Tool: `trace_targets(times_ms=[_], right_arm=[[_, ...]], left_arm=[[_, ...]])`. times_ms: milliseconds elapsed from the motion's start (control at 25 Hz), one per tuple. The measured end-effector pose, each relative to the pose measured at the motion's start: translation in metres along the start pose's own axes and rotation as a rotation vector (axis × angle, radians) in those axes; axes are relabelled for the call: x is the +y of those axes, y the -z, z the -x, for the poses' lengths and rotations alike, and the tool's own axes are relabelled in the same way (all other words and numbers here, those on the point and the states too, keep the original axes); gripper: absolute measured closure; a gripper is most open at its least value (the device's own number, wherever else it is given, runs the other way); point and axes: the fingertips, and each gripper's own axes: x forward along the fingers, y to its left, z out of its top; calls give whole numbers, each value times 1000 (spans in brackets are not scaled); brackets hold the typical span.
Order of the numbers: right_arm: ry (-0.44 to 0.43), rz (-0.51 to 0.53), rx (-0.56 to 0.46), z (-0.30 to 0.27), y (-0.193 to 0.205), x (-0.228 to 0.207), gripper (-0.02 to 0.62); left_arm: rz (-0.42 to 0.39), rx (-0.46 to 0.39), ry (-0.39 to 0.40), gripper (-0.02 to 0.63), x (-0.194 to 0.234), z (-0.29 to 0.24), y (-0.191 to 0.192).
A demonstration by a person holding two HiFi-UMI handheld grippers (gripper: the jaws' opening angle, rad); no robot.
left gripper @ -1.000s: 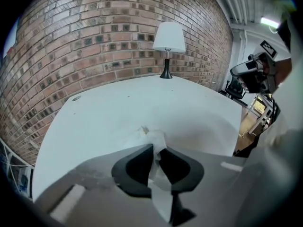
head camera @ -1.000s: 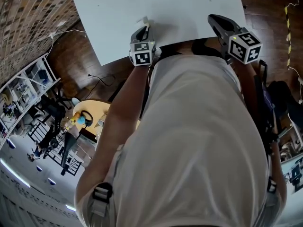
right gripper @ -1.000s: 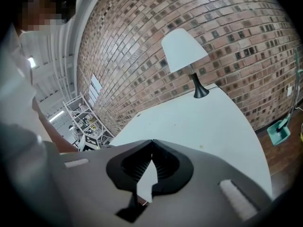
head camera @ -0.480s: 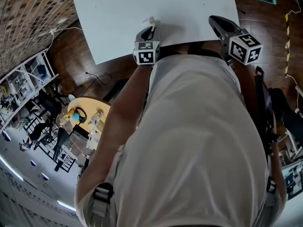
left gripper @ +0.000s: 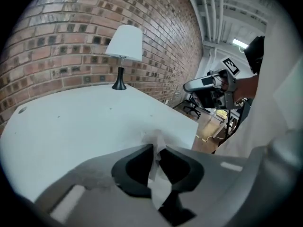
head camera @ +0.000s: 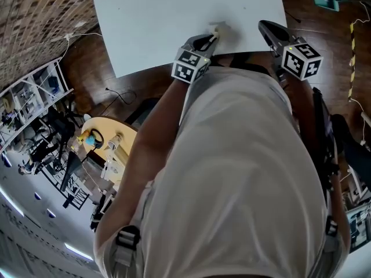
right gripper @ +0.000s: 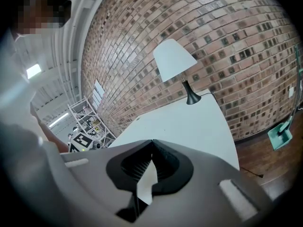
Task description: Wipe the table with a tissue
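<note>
The left gripper, pinching the crumpled white paper tissue, slides sideways over the flat white table and now sits much nearer the right gripper.

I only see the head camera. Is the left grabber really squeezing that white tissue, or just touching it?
Observer: Squeezing it. In the left gripper view, the left gripper has its jaws shut on the tissue, which sticks out past the tips.
Operator: What is the other grabber holding?
Observer: Nothing. The right gripper view shows the right gripper with its jaws together and nothing between them.
Operator: Is there anything else on the table?
Observer: Yes. A lamp with a white shade stands at the far end of the table, by the brick wall. Your view cuts it off.
</note>
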Motion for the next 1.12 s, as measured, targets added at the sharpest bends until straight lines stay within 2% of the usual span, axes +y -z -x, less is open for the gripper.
trace_targets(times_ms=[80, 280, 560, 760, 920, 1000, 1120], right_arm=[[1, -3, -1, 0, 1, 3, 588], [15, -6, -1, -7, 8, 14, 588], [64, 1, -6, -12, 10, 32, 588], [95, 10, -7, -24, 15, 54, 588], [94, 75, 19, -57, 11, 82, 588], [103, 105, 34, -54, 8, 87, 588], [101, 139, 45, -49, 7, 95, 588]], left_arm=[[-13, -13, 1, 558, -3, 5, -4], [19, -45, -27, 558, 12, 29, 0], [109, -115, -90, 557, 52, 62, 9], [101, -139, -48, 557, 62, 73, 14], [81, -133, -27, 557, 90, 92, 14], [76, -145, -14, 557, 87, 90, 4], [85, -165, 2, 558, 83, 83, 10]])
